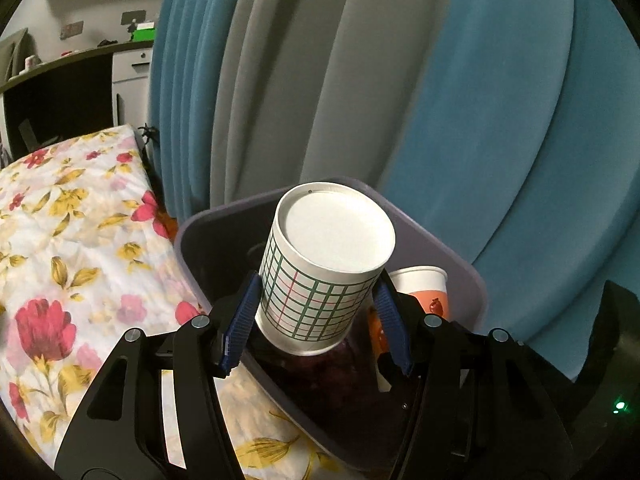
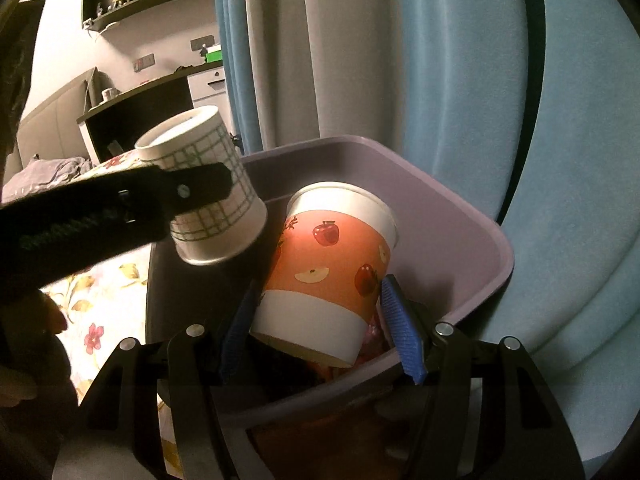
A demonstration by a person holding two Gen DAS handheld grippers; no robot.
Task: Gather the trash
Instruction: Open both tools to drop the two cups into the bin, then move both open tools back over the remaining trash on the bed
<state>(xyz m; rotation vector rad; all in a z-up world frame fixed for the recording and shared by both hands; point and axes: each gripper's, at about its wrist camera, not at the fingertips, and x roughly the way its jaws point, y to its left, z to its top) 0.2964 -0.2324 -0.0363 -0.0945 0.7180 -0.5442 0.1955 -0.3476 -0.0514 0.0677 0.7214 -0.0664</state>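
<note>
Cups are clamped above the purple bin (image 2: 460, 216): checked cup (image 1: 320, 264) by the left gripper (image 1: 316, 320), apple cup (image 2: 328, 272) by the right gripper (image 2: 320, 320). Released near the rim, either could be bounced onto the bed (image 1: 72, 240).

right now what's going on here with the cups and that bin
A person is clearing trash with a gripper in each hand. The left gripper is shut on a green-grid paper cup, held upside down over the purple bin. The right gripper is shut on an apple-print paper cup, also inverted and tilted, over the bin's opening. Neither cup has been let go yet. The bin sits beside a floral bedspread, with blue and grey curtains behind it.
</note>
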